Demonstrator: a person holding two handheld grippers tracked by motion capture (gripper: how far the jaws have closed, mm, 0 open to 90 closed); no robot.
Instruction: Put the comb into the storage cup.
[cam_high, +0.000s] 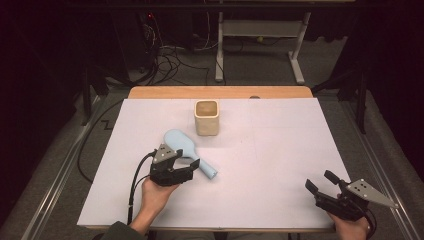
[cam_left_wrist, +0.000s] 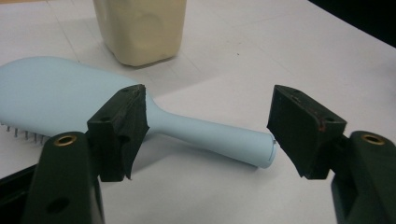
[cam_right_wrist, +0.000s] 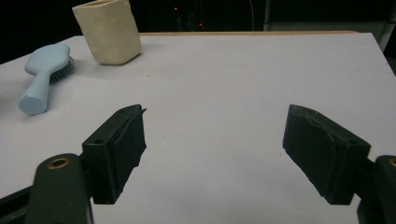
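Brush (cam_high: 186, 150) lies flat left of desk (cam_high: 280, 150) centre, bristles down, handle toward the near-right corner, cup (cam_high: 206, 117) just behind it. Left tool (cam_high: 184, 167) released, jaws wide astride the handle, not touching. Right tool (cam_high: 321, 186) released, empty, near the near-right corner. Likely light, rigid, slick plastic; grip mid-handle, squarely.
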